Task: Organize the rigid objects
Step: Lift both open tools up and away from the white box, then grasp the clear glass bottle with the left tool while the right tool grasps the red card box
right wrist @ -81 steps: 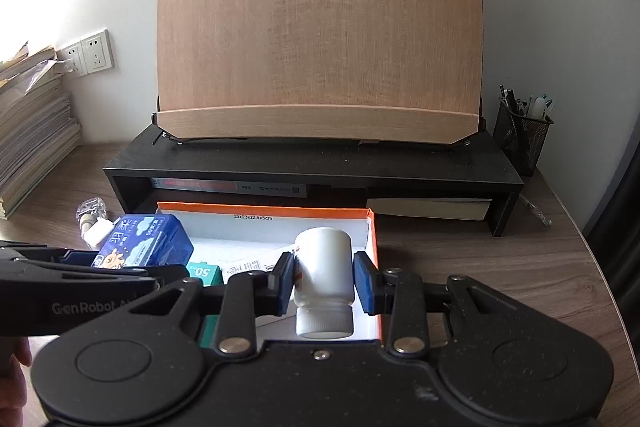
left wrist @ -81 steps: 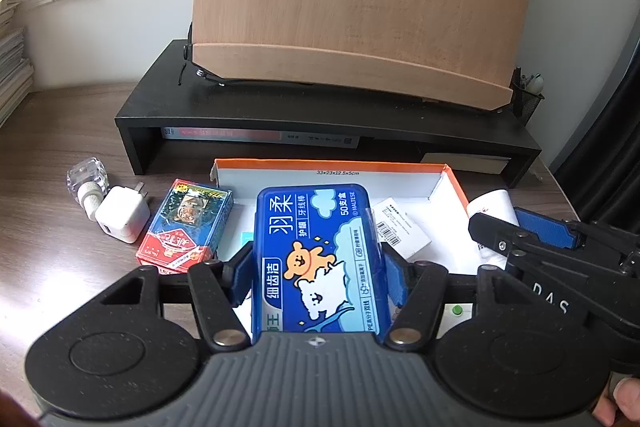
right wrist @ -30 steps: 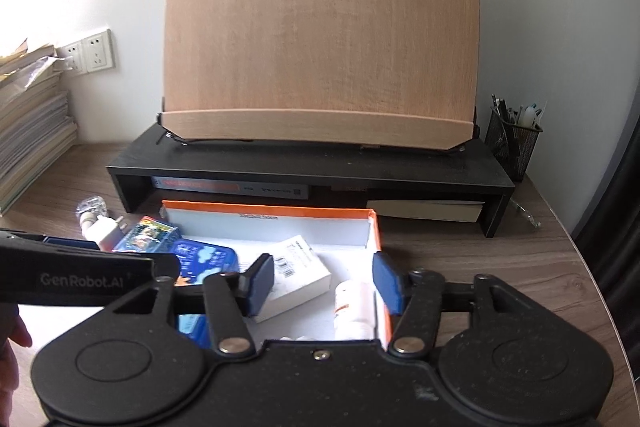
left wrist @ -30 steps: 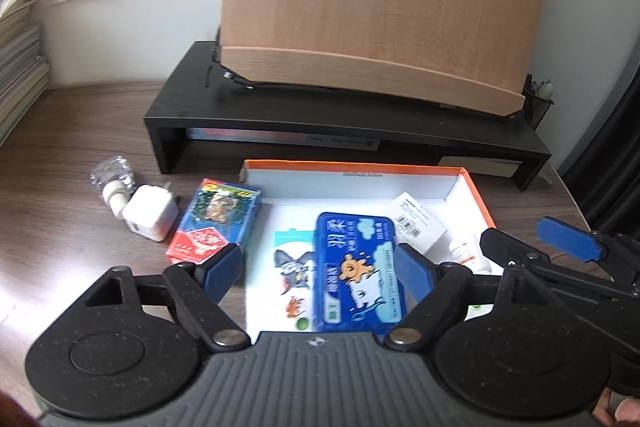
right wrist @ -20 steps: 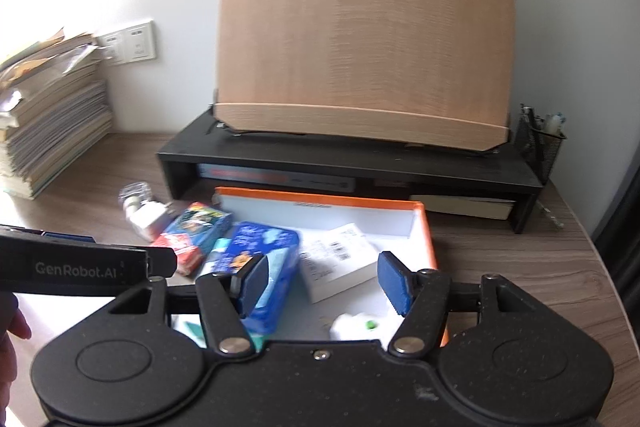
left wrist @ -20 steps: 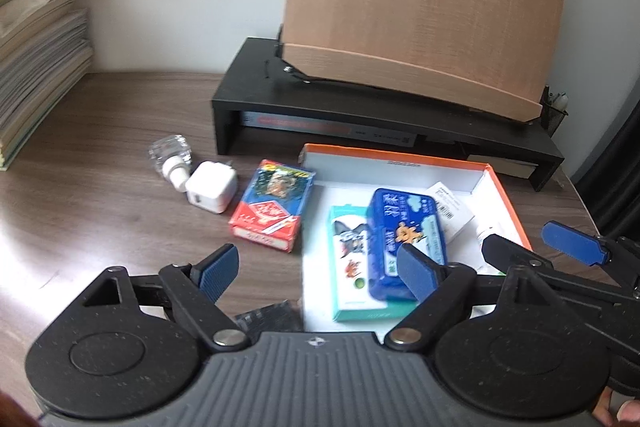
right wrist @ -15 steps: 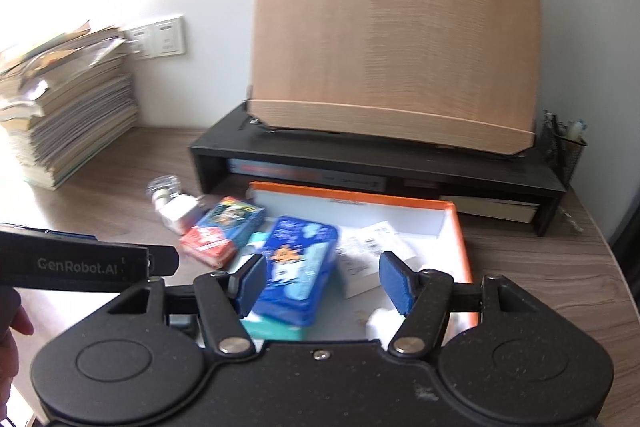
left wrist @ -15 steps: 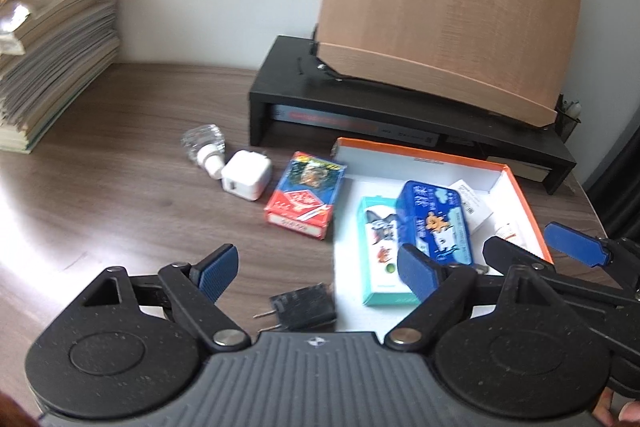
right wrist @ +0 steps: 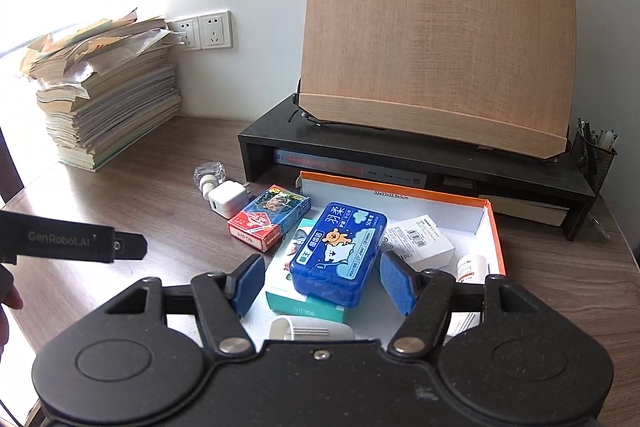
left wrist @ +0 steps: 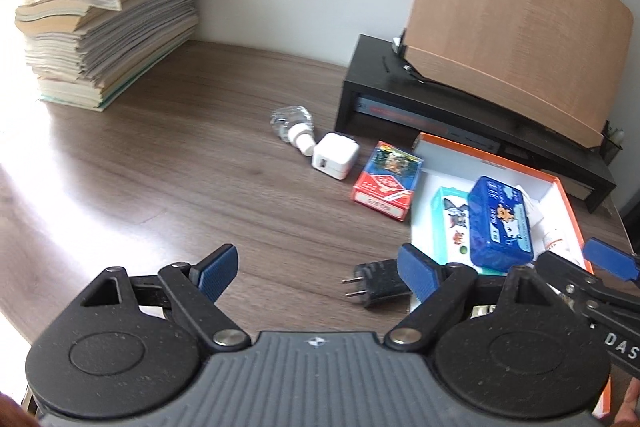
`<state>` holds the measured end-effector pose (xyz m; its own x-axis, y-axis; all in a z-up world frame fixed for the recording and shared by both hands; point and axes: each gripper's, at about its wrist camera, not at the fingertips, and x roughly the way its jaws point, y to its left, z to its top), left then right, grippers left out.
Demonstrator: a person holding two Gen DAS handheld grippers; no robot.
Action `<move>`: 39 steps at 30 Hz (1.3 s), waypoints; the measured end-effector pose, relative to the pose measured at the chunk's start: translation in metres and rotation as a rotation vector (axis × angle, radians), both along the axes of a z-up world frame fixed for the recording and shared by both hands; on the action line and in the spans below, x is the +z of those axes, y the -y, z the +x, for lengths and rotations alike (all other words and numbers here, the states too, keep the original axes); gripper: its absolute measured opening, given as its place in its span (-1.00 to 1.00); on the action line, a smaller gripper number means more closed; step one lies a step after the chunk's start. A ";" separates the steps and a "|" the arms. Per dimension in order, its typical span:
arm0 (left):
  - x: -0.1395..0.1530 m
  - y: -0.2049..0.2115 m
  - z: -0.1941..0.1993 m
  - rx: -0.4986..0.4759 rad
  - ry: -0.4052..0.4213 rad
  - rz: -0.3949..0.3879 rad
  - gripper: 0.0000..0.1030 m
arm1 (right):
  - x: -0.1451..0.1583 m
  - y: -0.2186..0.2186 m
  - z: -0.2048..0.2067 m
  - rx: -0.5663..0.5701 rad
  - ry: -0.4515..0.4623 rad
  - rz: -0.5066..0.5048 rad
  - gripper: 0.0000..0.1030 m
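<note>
— Why are both tongs spread with nothing between them?

— My guess is they are between picks. The left tongs point(left wrist: 316, 269) hang spread over bare counter point(left wrist: 160, 187), and the right tongs point(right wrist: 322, 285) gape just as wide above the orange-rimmed box point(right wrist: 495, 227) — neither pinches anything.

— So where do the rigid things lie?

— Split in two groups. Inside the box: the blue floss case point(right wrist: 338, 247) resting partly on a teal carton point(right wrist: 296, 301), a white labelled carton point(right wrist: 420, 241) beside it, a small white bottle point(right wrist: 472, 267) lying against the right wall, and a white cap-like piece at the near edge that is mostly hidden. They sit flat, likely so more will fit.

— And outside?

— On the counter, left of the box: the card pack point(left wrist: 387, 179) just beside the box wall, the white charger point(left wrist: 335, 161) touching a clear little bottle point(left wrist: 291, 119), and the black plug point(left wrist: 378, 287) close to the left tongs' right finger.

— Which goes next, then?

— Probably the black plug — it is nearest the left tongs. Its prongs stick out leftward, so gripping across the body seems safer.
</note>
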<state>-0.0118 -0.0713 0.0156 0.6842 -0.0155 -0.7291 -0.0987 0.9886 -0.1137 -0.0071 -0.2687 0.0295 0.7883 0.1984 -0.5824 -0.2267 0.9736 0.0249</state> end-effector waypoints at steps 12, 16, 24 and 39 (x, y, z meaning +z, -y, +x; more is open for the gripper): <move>0.006 -0.002 -0.008 0.096 0.022 0.006 0.73 | 0.004 0.012 -0.005 0.060 0.017 0.030 0.50; 0.007 -0.007 0.000 0.103 0.024 -0.009 0.74 | 0.004 0.006 -0.004 0.070 0.019 0.032 0.50; 0.002 -0.028 0.049 0.083 0.020 -0.028 0.74 | 0.001 -0.019 0.003 0.054 0.007 -0.002 0.50; -0.044 -0.053 0.191 0.038 -0.055 -0.030 0.74 | -0.017 -0.069 0.050 -0.041 -0.058 -0.021 0.50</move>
<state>0.1792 -0.0184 -0.0287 0.6433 -0.0123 -0.7655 -0.1434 0.9802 -0.1363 0.0426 -0.1994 0.0125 0.7603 0.1538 -0.6311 -0.1850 0.9826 0.0166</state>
